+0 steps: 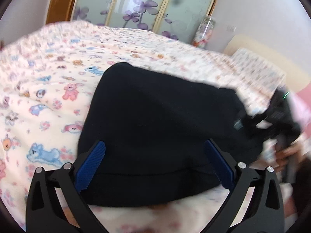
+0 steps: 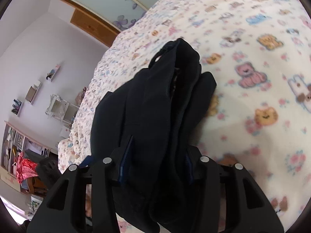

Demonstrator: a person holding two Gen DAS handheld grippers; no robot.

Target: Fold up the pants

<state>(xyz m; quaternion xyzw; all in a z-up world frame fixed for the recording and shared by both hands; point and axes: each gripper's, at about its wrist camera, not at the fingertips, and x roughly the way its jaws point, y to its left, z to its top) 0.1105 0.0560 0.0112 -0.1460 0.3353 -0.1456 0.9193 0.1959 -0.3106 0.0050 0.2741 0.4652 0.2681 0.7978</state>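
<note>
The black pants (image 1: 155, 132) lie folded into a thick bundle on a bed with a cartoon-animal blanket (image 1: 48, 89). My left gripper (image 1: 154, 149) is open, its blue pads (image 1: 91, 163) spread wide over the near hem of the pants. My right gripper (image 2: 158, 155) is shut on the pants (image 2: 155, 101), clamping the stacked layers between its fingers. The right gripper also shows at the right of the left wrist view (image 1: 272, 120), blurred, holding the far end of the bundle.
The patterned blanket (image 2: 252, 77) covers the whole bed. A sliding wardrobe with purple flower glass (image 1: 143, 5) stands behind the bed. Wall shelves (image 2: 33, 93) and a cluttered desk (image 2: 19, 155) lie off the bed's edge in the right wrist view.
</note>
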